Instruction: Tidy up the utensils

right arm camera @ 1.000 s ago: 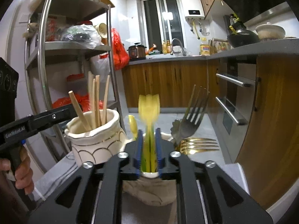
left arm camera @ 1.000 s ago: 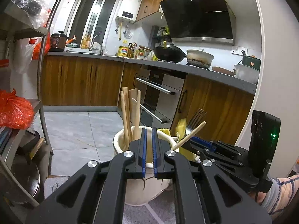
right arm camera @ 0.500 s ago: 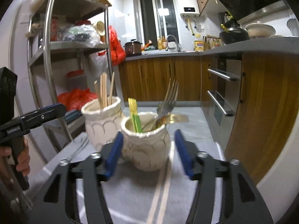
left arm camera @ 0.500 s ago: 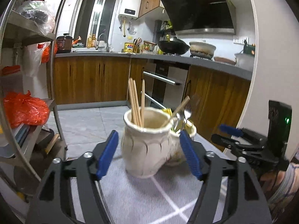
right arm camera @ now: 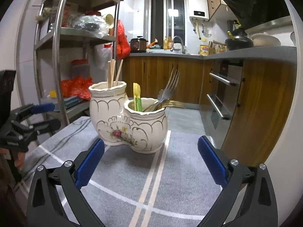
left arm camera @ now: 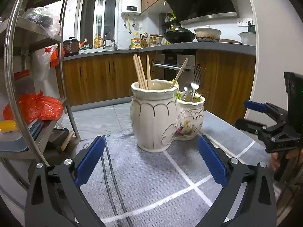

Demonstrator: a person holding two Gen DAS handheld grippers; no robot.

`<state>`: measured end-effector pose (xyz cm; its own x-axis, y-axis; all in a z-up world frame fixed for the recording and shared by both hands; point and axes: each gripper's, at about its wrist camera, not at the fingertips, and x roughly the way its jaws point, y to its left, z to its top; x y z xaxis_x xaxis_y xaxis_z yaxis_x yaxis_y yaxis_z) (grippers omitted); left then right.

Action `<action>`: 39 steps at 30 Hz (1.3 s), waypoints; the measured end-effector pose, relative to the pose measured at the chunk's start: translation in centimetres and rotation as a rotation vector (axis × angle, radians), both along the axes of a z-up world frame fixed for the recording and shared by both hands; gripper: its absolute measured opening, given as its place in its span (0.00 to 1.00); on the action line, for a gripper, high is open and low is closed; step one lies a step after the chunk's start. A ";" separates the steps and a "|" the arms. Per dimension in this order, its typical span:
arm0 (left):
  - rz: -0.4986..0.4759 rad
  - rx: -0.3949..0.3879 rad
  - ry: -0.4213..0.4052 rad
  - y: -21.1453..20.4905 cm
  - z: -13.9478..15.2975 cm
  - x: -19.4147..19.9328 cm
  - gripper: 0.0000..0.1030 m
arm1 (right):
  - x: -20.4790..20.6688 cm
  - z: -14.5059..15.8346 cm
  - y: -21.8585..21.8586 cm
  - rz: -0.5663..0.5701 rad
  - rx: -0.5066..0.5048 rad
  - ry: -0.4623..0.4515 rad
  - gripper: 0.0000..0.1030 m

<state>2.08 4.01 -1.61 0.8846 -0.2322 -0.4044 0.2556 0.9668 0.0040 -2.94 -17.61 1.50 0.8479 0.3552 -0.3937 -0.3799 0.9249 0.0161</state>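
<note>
From your left wrist camera, your left gripper [left arm camera: 150,159] is spreading its blue pads wide with nothing between them, hovering over the grey striped cloth [left arm camera: 151,179]. The cream two-pot ceramic holder [left arm camera: 162,121] stands just ahead on the cloth, wooden chopsticks [left arm camera: 141,72] in its taller pot, forks [left arm camera: 195,83] in the lower one. A steel shelving rack [left arm camera: 37,79] with an orange bag [left arm camera: 37,105] crowds the left; your right gripper [left arm camera: 265,117] sits at the right edge.

From your right wrist camera, your right gripper [right arm camera: 150,159] is likewise opening wide and empty, short of the holder [right arm camera: 130,124]. Yellow-green utensils [right arm camera: 137,99] and forks [right arm camera: 168,92] fill the near pot. The oven front [right arm camera: 223,98] lies right, your left gripper [right arm camera: 28,121] left.
</note>
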 end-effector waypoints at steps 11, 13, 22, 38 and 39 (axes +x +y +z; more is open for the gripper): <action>0.035 -0.013 -0.003 0.3 -0.1 -0.1 0.94 | -0.6 -0.1 -0.5 -0.019 0.018 -0.025 0.95; 0.036 -0.015 0.001 0.4 -0.2 -0.1 0.94 | -0.7 -0.1 -0.5 -0.018 0.012 -0.023 0.95; 0.043 -0.014 0.004 0.4 -0.1 0.0 0.94 | -0.6 -0.1 -0.5 -0.016 0.010 -0.023 0.95; 0.047 -0.011 0.001 0.5 -0.1 -0.1 0.95 | -0.7 -0.1 -0.5 -0.018 0.012 -0.024 0.95; 0.047 -0.012 0.001 0.6 -0.1 -0.1 0.95 | -0.6 -0.1 -0.6 -0.018 0.012 -0.024 0.95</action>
